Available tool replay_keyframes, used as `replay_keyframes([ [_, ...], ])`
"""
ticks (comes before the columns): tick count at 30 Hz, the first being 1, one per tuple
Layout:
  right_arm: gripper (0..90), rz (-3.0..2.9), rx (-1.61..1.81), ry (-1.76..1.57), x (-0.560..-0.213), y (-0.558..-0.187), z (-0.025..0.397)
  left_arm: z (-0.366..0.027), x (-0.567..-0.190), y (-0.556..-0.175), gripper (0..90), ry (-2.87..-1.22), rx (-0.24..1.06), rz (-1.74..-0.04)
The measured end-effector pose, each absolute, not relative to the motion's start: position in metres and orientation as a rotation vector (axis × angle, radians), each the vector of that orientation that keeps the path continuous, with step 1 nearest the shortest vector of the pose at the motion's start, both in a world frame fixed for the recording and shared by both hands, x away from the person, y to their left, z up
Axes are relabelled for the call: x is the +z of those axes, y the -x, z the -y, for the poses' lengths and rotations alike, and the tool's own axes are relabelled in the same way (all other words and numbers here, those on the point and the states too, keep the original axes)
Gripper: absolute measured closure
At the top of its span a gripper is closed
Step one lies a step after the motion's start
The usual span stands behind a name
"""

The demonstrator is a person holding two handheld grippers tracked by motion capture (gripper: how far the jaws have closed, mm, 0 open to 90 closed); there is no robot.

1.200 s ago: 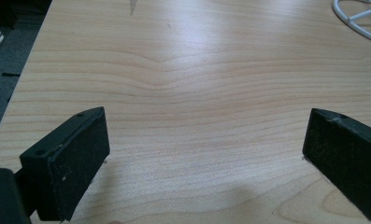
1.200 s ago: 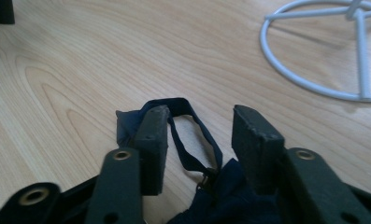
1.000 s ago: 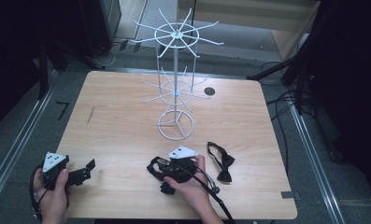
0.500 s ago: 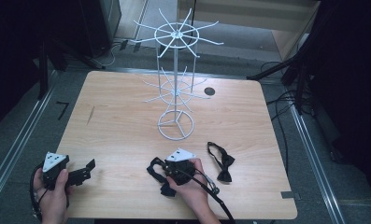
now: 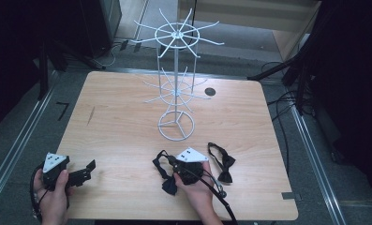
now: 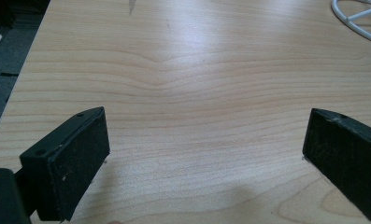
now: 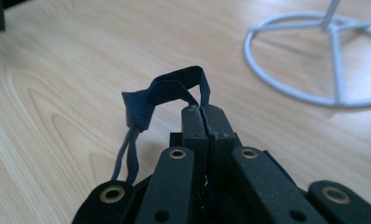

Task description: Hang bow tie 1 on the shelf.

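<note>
A dark blue bow tie [image 5: 167, 180] lies at the table's near middle, its strap [image 7: 167, 88] looped up off the wood. My right gripper [image 5: 173, 162] [image 7: 203, 112] is shut on that strap, and a hand holds it from the near edge. A second dark bow tie [image 5: 223, 161] lies just to its right. The white wire rack [image 5: 175, 89] stands behind them, with its ring base [image 5: 175, 125] [image 7: 314, 60] on the table. My left gripper [image 5: 86, 170] [image 6: 206, 140] rests at the near left with its jaws wide apart over bare wood.
The wooden table [image 5: 122, 122] has a small dark round hole [image 5: 210, 92] at the back right. The rack's wire arms spread at two heights over the table's middle. Cables trail on the floor to the right, and dark furniture stands around the table.
The right hand has shifted very slightly while still holding the bow tie's strap. The left gripper has stayed where it was.
</note>
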State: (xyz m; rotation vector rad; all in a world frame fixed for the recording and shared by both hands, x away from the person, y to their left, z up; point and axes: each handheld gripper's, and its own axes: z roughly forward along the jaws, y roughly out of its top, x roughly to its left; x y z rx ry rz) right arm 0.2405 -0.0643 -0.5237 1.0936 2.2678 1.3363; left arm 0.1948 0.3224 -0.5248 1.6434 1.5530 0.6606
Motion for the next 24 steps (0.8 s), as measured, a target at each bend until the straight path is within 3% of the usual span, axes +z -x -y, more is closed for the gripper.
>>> replay_keyframes([
  [24,90.0,-2.05,1.488,-1.042,-0.477,-0.234,0.089,-0.323,-0.525,-0.195,1.0,-1.646,0.66,-1.555],
])
